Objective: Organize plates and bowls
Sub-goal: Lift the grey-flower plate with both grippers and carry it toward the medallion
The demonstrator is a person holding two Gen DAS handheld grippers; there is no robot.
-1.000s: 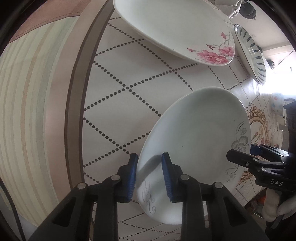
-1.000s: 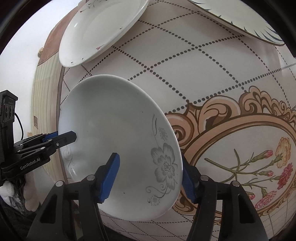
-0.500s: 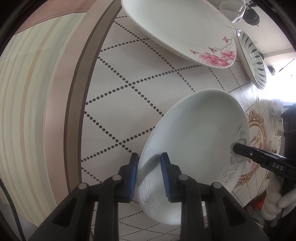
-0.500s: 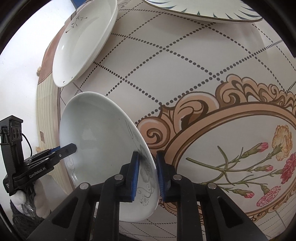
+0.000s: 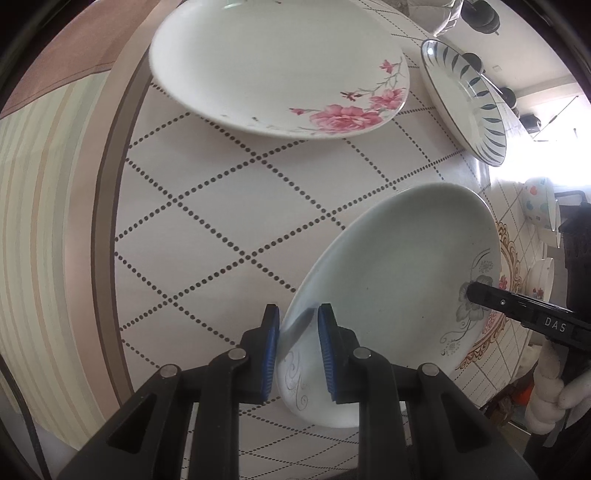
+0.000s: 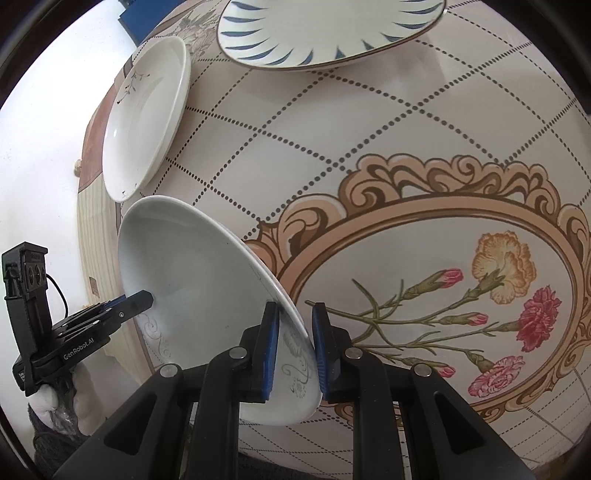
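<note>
- My left gripper [image 5: 295, 347] is clamped on the near rim of the pale plate [image 5: 399, 280]; the rim sits between the blue pads, pinched.
- My right gripper [image 6: 293, 350] is clamped on the opposite rim of that same plate, on the side with the grey flower print. From the left camera I see its black finger lying over the flower.
- So the plate hangs between my two hands, one on each side. It looks tilted and off the table [image 5: 221, 206]; I cannot tell whether any part of the underside touches the cloth.
- The line that matters runs rim to rim, from one gripper to the other. Both hands have to travel together or the plate twists in the pads.
- The pink-flower plate [image 5: 277, 70] lies flat on the table beyond my left gripper, well apart from the held plate. It sits nearer my left hand than my right.
- The blue-leaf plate [image 6: 325, 29] lies beyond my right gripper, at the far side of the table.
- Small bowls [image 5: 537, 199] stand at the table's right edge in the left view, too small to describe.
- Judgement: the plate is mid-carry, not yet stacked. The likely stacking spot is one of the two flat plates ahead; I cannot say which.
- Risk: glazed rim, thin pinch. It could slip if one hand leads.
</note>
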